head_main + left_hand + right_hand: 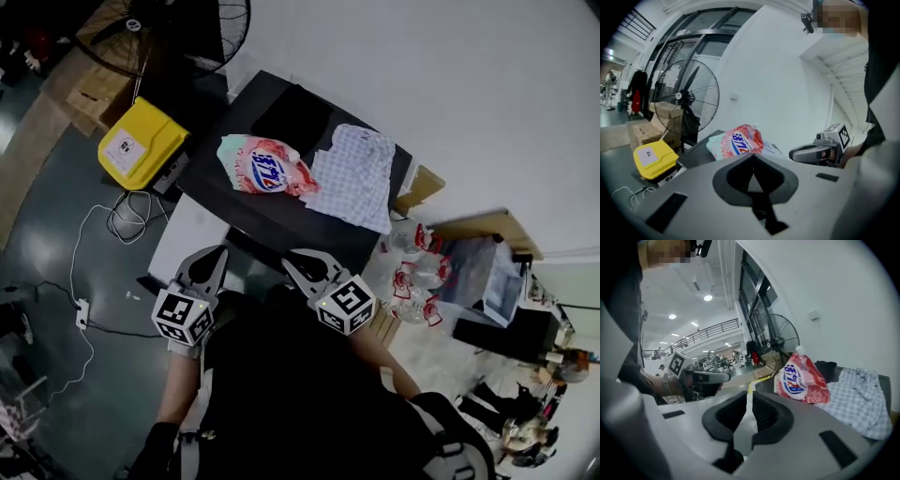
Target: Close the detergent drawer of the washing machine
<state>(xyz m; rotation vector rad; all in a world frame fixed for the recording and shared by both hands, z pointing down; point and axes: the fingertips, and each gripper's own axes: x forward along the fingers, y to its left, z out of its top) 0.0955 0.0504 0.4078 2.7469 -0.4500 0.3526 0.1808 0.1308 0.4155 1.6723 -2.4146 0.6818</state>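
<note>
The washing machine (246, 212) has a black top and stands ahead of me; I cannot make out its detergent drawer in any view. A pink detergent pouch (265, 169) and a checked cloth (356, 178) lie on its top. My left gripper (217, 251) hovers at the machine's near left corner, its jaws pressed together on nothing. My right gripper (292, 260) hovers by the near edge with only a thin slit between its jaws, also on nothing. The pouch (740, 143) shows beyond the left gripper (753, 157), and the pouch (799, 380) beyond the right gripper (749, 397).
A yellow box (141, 141) and a standing fan (178, 33) are left of the machine. White cables (127, 220) trail over the grey floor. Clear bottles (417, 277) and a wooden table (487, 225) stand to the right.
</note>
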